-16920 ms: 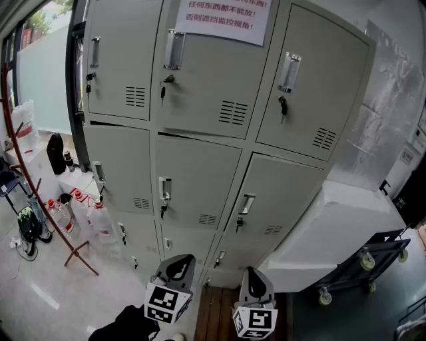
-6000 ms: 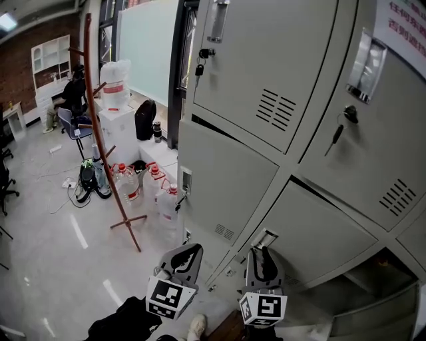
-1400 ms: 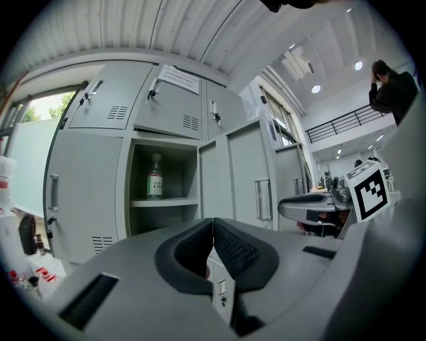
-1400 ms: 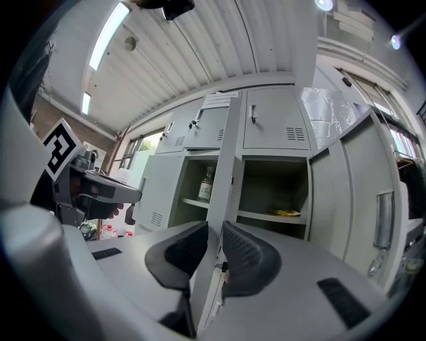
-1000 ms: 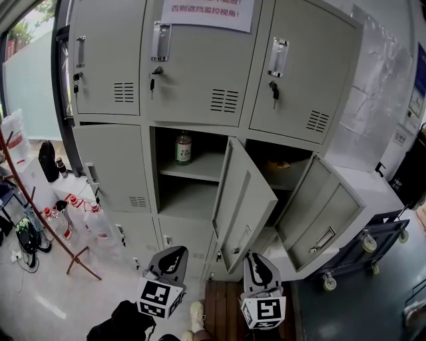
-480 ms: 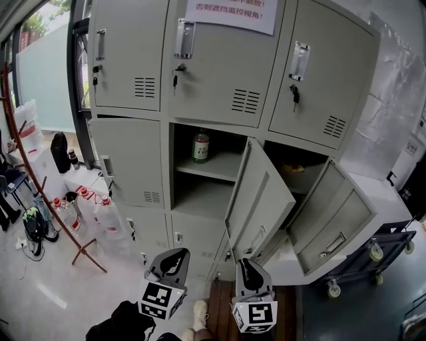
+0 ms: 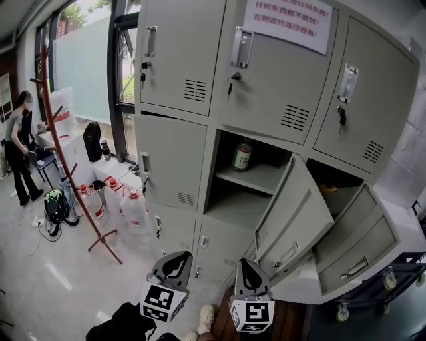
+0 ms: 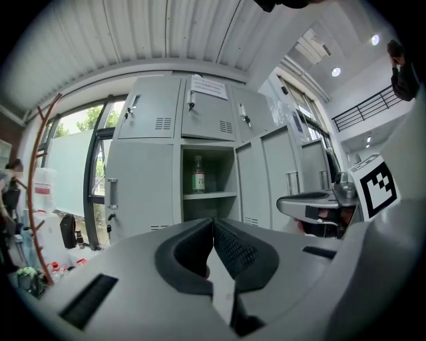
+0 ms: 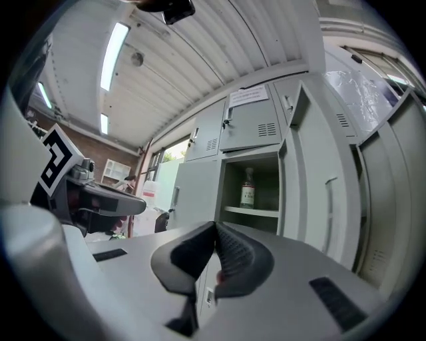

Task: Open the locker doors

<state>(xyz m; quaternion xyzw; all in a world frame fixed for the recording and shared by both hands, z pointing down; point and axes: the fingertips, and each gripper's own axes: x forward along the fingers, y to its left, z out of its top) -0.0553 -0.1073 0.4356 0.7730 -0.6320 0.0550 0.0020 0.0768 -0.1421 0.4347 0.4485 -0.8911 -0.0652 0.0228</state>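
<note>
The grey lockers (image 7: 200,80) fill the head view. In the middle row, the centre door (image 7: 293,213) and the right door (image 7: 359,246) stand open, and a bottle (image 7: 242,155) stands on the centre shelf. The middle-left door (image 7: 174,163) is closed, as are the top doors. My left gripper (image 7: 174,266) and right gripper (image 7: 247,274) hover low in front of the lockers, touching nothing. The left gripper (image 8: 213,223) has its jaws together and empty. The right gripper (image 9: 215,226) is shut, its jaws having just closed on nothing.
A wooden coat stand (image 7: 66,153) and several water jugs (image 7: 133,210) stand on the floor to the left, with a person (image 7: 20,146) beyond them. A paper notice (image 7: 287,20) hangs on a top door. A wheeled cart (image 7: 343,310) is at the lower right.
The view and both grippers have shifted left along the lockers. The two open doors now sit further right, and more of the room's left side shows.
</note>
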